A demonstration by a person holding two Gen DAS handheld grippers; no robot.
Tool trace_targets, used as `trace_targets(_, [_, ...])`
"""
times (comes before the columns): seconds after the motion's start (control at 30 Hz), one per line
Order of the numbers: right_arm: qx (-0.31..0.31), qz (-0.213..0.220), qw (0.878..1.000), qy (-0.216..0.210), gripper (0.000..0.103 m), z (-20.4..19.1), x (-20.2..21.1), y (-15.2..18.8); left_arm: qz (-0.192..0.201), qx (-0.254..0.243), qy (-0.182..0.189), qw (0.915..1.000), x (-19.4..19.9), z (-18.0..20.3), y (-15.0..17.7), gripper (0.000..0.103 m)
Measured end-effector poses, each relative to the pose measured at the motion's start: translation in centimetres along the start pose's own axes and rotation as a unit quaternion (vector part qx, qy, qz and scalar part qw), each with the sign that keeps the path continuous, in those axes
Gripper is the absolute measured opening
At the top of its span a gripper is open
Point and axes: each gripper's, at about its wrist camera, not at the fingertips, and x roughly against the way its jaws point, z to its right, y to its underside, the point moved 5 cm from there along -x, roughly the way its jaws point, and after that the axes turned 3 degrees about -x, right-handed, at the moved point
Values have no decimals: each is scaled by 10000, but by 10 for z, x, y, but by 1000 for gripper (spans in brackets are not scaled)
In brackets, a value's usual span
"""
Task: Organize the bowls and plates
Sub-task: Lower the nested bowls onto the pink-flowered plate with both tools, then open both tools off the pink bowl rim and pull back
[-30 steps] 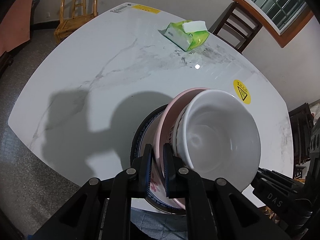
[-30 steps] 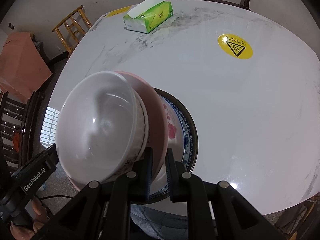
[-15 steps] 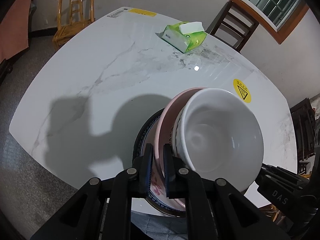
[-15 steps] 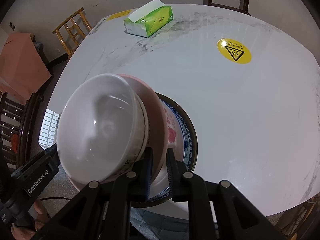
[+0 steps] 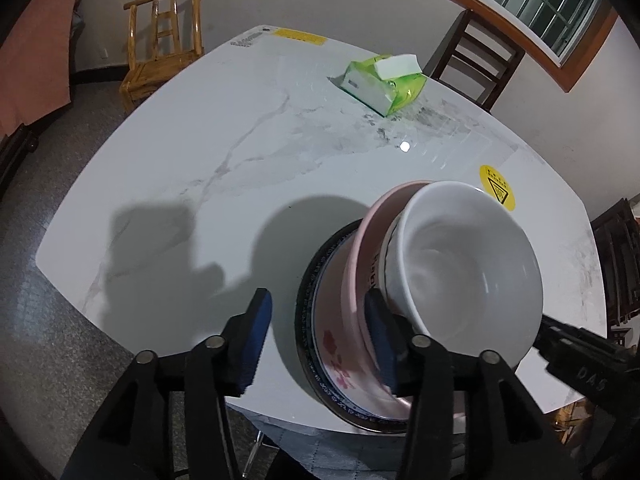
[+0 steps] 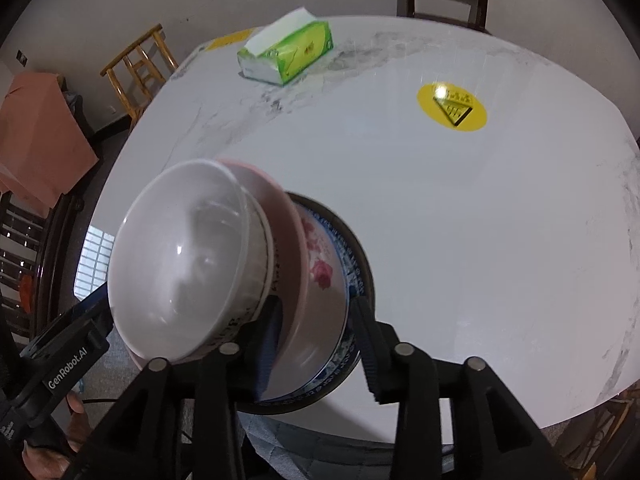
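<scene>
**Stack set down, both tools spread wide**

Nearest: left tool (image 5: 318, 334) has its jaws wide apart w/ the stack's rim between them; one blue pad sits beside the pink bowl, the other hangs free over the bench, so it grips nothing. Right tool (image 6: 318, 344) likewise spread, straddling the opposite rim; contact can't be ruled out but no clamp.

Between them: white bowl (image 5: 472, 268) nested in a pink bowl (image 6: 294, 248), which sits in a blue-rimmed plate (image 5: 320, 360) w/ red flower print. Biggest at bottom, smallest on top – prob. the reason for nesting: compact, stable. Stack stands near the front edge of the marble bench (image 5: 240, 168), i.e. close to the person. Looks like it rests on the bench, not carried; fisheye makes the lean hard to judge.

Farther: yellow warning sticker (image 6: 452, 106) mid-bench, green tissue pack (image 5: 382, 84) at the far side, well apart. Beyond: a light wooden chair (image 5: 162, 46) and a dark chair (image 5: 476, 60).
</scene>
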Motion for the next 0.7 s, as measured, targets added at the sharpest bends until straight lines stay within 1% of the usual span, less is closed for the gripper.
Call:
trace_targets(0.03, [-1,33,10000,-6,43,1,2,0,55,-4,-16,10000,3,-1,0,49])
trace_targets(0.1, [-44,156,9998,-85,51,4,8,-1,134,19,-39,9999,8,-2,0,53])
trace_targets(0.27, [-22,448,9988,-217,58,12,24,3,450,-82,-250,9986,26,-4,6,56])
trace_targets(0.3, [-6,508,9985,-217,59,13,27,5,511,-100,-296,9982,29,-4,7,58])
trace_targets(0.33, [49,605,9979,-209,59,15,30,7,606,-144,-359,9974,34,-4,9,59])
trace_targets(0.4, [258,862,9958,-194,60,15,37,12,745,-203,-438,9961,41,-2,13,70])
trace_targets(0.47, [601,1218,9903,-283,60,12,46,23,904,-309,-543,9939,49,1,19,75])
trace_targets(0.57, [884,1502,9837,-441,62,9,55,38,1034,-402,-644,9917,57,6,28,77])
trace_targets(0.7, [1025,1590,9803,-576,66,10,58,54,1142,-480,-731,9896,63,16,34,80])
